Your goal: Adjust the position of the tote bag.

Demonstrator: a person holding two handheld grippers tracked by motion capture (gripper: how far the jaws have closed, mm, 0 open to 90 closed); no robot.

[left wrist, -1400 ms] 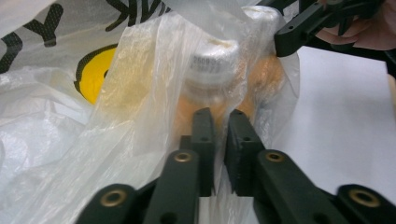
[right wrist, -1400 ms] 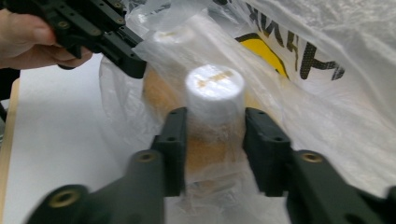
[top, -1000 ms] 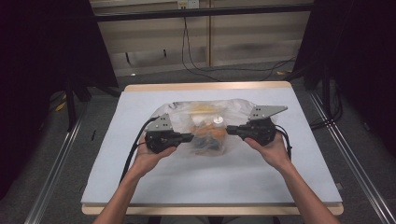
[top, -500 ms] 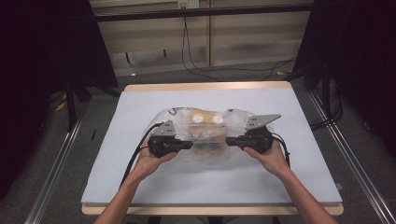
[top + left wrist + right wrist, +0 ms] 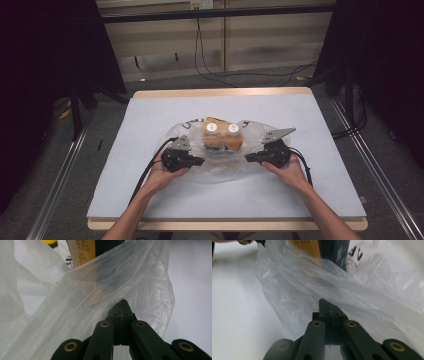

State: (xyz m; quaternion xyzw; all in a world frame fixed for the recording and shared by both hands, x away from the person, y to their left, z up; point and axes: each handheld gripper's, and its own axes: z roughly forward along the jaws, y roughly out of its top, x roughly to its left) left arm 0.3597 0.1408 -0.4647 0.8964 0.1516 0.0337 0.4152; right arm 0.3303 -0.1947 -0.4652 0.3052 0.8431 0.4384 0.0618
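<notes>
A clear plastic bag (image 5: 220, 172) lies on the white table (image 5: 150, 115) with two orange bottles (image 5: 222, 136) inside, white caps up. My left gripper (image 5: 200, 161) is shut on the bag's left edge, and my right gripper (image 5: 248, 158) is shut on its right edge. In the left gripper view the closed jaw tips (image 5: 122, 303) pinch the film (image 5: 100, 285), with a yellow bottle label (image 5: 81, 252) behind it. The right gripper view shows the same grip (image 5: 328, 302) on crumpled plastic (image 5: 362, 297) below a yellow label (image 5: 308, 247).
The table has a wooden rim (image 5: 220, 92) at its far edge. Cables (image 5: 145, 175) trail from both grippers toward the person. Dark frames and rails (image 5: 365, 165) flank the table on the floor.
Both hands have come down toward the table with the bag between them. The bag has sunk and spread flatter, and the bottle caps now show on top.
</notes>
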